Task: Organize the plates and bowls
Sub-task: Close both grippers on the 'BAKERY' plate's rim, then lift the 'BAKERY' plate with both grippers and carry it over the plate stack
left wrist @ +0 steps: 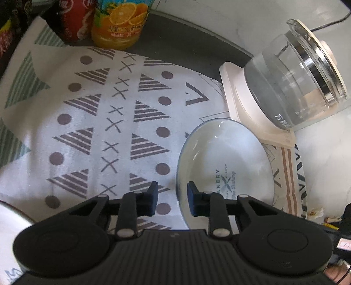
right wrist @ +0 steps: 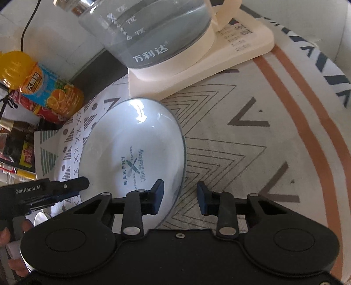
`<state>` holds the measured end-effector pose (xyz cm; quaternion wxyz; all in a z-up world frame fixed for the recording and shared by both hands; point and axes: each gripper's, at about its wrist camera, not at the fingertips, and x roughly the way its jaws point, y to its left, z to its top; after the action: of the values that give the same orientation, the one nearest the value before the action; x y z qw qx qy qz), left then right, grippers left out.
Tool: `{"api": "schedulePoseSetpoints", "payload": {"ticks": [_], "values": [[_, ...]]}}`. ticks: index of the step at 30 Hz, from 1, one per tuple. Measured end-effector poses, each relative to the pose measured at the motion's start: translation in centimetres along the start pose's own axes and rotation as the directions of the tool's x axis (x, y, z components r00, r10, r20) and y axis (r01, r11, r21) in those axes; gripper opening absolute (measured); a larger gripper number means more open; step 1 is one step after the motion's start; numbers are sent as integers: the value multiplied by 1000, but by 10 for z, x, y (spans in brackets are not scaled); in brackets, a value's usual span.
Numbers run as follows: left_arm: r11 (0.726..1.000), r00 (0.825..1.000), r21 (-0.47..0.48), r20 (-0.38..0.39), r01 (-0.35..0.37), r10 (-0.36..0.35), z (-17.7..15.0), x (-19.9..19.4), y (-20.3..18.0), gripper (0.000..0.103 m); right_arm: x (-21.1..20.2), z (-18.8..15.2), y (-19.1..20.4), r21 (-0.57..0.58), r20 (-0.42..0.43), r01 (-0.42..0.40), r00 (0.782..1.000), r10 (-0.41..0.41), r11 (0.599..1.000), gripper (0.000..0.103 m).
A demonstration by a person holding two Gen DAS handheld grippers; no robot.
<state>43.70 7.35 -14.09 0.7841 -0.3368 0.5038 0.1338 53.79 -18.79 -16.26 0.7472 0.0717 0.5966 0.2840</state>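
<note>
A white plate with a thin dark rim and a "BAKERY" print (left wrist: 226, 166) lies flat on the patterned cloth; it also shows in the right wrist view (right wrist: 133, 151). My left gripper (left wrist: 172, 198) is open, its jaws standing on either side of the plate's left rim. My right gripper (right wrist: 179, 196) is open, its jaws standing on either side of the plate's right rim. The left gripper also shows at the left of the right wrist view (right wrist: 72, 186). A piece of another white dish (left wrist: 11, 219) shows at the left edge.
A glass kettle (left wrist: 296, 81) on a cream base (left wrist: 239, 98) stands just behind the plate. An orange juice bottle (left wrist: 119, 22) and a red cola bottle (left wrist: 72, 19) stand at the far edge. Packets (right wrist: 15, 151) lie at the left.
</note>
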Motion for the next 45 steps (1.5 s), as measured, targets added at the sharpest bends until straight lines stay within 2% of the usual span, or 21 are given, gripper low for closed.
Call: {"api": "schedulePoseSetpoints", "payload": {"ticks": [2, 6, 11, 17, 33, 45], "values": [[999, 1000, -37, -7, 17, -17, 2, 3, 1, 22, 1, 3, -2, -5, -5, -10, 1000, 10, 1000, 27], [1000, 1000, -31, -19, -6, 5, 4, 11, -3, 15, 4, 6, -2, -19, -12, -20, 1000, 20, 1000, 22], [999, 999, -47, -46, -4, 2, 5, 21, -3, 12, 7, 6, 1, -44, -6, -27, 1000, 27, 999, 17], [999, 999, -48, -42, 0, -2, 5, 22, -5, 9, 2, 7, 3, -73, 13, -36, 999, 37, 997, 12], [998, 997, -53, 71, 15, -12, 3, -18, -10, 9, -32, 15, 28, -176, 86, -79, 992, 95, 981, 12], [998, 987, -62, 162, 30, -19, -1, -62, -16, 9, -66, 18, 53, -230, 138, -109, 980, 144, 967, 12]]}}
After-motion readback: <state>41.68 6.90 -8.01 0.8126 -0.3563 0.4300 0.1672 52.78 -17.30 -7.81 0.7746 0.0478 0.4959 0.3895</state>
